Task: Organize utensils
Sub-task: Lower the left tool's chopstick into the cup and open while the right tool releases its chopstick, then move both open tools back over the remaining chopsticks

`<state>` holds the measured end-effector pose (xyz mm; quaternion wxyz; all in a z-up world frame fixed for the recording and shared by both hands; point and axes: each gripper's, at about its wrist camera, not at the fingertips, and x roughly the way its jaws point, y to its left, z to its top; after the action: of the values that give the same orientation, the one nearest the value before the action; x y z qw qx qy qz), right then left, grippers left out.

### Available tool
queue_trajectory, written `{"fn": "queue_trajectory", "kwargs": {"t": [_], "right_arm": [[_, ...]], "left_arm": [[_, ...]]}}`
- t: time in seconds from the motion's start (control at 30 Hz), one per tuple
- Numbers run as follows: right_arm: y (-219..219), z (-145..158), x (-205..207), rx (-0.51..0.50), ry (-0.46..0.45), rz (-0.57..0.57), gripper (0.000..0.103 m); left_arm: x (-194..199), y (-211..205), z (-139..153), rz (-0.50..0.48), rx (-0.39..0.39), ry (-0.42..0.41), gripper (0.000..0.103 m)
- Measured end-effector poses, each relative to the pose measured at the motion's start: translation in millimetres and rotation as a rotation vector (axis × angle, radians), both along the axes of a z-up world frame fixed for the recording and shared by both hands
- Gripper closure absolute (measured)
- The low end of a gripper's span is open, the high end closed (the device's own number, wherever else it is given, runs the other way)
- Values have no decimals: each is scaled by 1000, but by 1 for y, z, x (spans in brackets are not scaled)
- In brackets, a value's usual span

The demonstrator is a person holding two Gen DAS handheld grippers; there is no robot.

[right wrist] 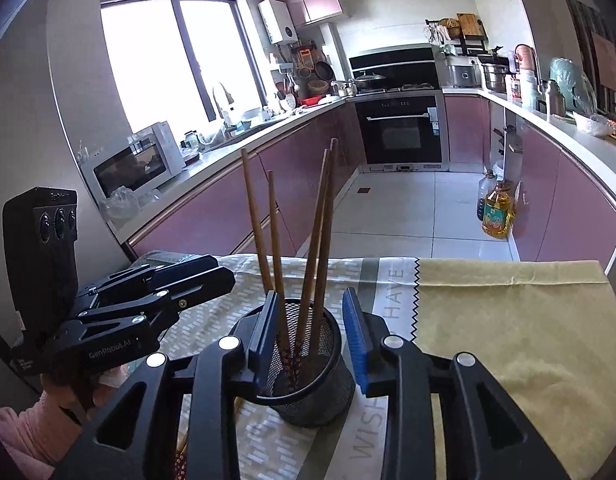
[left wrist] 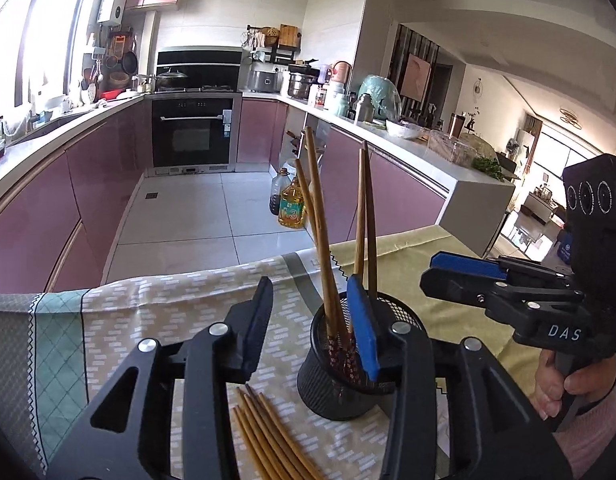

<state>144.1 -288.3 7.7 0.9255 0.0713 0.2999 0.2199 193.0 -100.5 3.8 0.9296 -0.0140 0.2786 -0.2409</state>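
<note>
A black mesh holder [left wrist: 339, 384] stands on the table with several brown chopsticks [left wrist: 321, 236] upright in it; it also shows in the right wrist view [right wrist: 308, 376] with its chopsticks [right wrist: 319, 240]. More chopsticks [left wrist: 268, 436] lie flat on the cloth in front of it. My left gripper [left wrist: 311, 332] is open, its blue finger over the holder's rim. My right gripper [right wrist: 313, 336] is open and straddles the holder with nothing held. Each gripper shows in the other view: the right one [left wrist: 459, 276] and the left one [right wrist: 204, 276].
A patterned cloth [left wrist: 148, 304] and a yellow-green cloth [right wrist: 507, 320] cover the table. Beyond the table edge is the kitchen floor with oil bottles [left wrist: 292, 208], pink cabinets and an oven [left wrist: 192, 132].
</note>
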Motion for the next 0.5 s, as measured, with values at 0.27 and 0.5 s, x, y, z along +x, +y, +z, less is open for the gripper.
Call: {"fn": "queue_trajectory", "kwargs": {"t": [0.27,0.5], "right_arm": [[33,-18,-40,-33,22,157,63],[66,-71,-41,-55,183,207,63]], "left_arm": [[-40,40,-21,24,91,31,52],[-59,63,-67,62,141,161,50]]}}
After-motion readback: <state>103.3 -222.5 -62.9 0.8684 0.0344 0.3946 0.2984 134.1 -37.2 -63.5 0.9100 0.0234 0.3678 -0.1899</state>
